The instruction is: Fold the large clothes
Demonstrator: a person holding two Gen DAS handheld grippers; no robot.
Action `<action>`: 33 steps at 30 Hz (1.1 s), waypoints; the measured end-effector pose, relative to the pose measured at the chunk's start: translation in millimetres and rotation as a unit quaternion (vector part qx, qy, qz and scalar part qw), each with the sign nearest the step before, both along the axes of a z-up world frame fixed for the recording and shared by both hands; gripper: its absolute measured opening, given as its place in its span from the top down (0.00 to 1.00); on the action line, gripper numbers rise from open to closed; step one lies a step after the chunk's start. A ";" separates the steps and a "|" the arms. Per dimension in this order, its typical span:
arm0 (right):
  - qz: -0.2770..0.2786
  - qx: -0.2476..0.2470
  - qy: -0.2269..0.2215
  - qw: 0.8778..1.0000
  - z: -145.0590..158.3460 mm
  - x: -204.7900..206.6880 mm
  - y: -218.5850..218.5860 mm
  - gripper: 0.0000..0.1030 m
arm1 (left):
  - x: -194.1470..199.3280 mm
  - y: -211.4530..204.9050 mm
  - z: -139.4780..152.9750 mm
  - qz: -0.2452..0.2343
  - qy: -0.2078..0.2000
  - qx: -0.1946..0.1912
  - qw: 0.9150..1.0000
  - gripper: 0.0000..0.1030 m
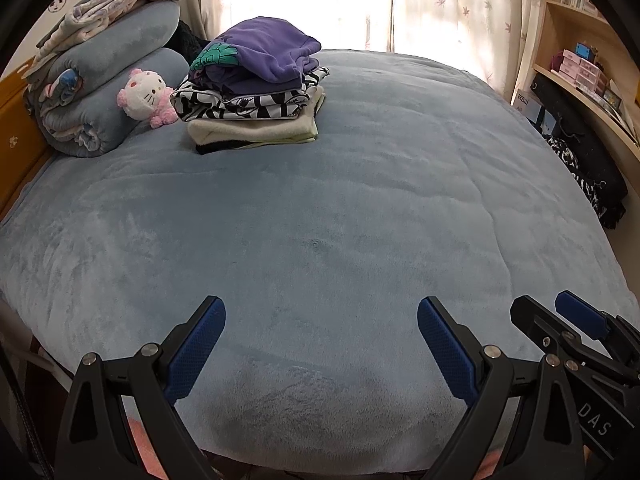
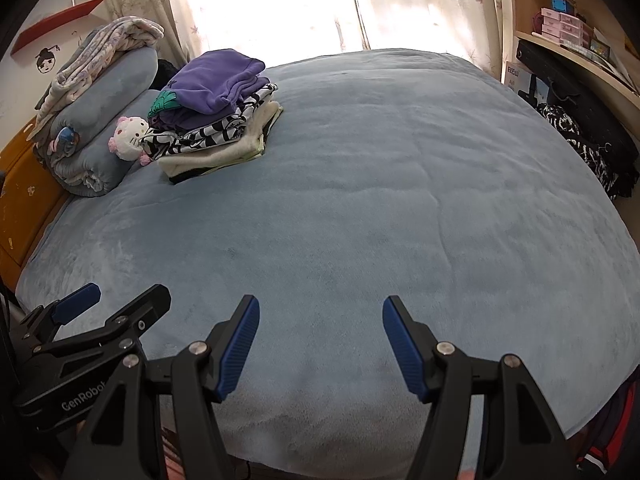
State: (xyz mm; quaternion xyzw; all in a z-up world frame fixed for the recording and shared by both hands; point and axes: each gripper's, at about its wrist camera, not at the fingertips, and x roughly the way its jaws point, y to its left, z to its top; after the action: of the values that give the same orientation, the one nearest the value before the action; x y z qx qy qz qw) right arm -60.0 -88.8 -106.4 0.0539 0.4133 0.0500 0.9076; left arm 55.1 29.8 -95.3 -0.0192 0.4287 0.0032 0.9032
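A stack of folded clothes [image 1: 256,96] lies at the far left of the blue-grey bed [image 1: 340,220], purple garment on top, then a black-and-white one, then a cream one. It also shows in the right wrist view [image 2: 216,120]. My left gripper [image 1: 320,312] is open and empty over the bed's near edge. My right gripper [image 2: 320,312] is open and empty beside it, on its right; it shows at the lower right of the left wrist view [image 1: 560,312]. The left gripper shows at the lower left of the right wrist view [image 2: 116,300].
Rolled blue blankets [image 1: 104,92] and a white-and-pink plush cat [image 1: 146,94] lie left of the stack against an orange headboard [image 1: 16,136]. Curtains [image 1: 460,4] hang behind the bed. Shelves with boxes [image 1: 580,64] and dark bags [image 1: 580,168] stand to the right.
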 end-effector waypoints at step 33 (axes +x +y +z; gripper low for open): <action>-0.002 0.001 -0.001 1.000 -0.6 -0.1 -3.5 0.38 | -3.1 -5.8 4.1 -0.009 0.000 0.012 1.000 0.08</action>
State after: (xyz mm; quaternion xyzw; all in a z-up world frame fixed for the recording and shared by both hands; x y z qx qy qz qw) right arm -60.1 -92.3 -107.0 0.0555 0.4120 0.0492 0.9081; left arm 52.0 24.1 -91.2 -0.0041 0.4286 0.0004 0.9035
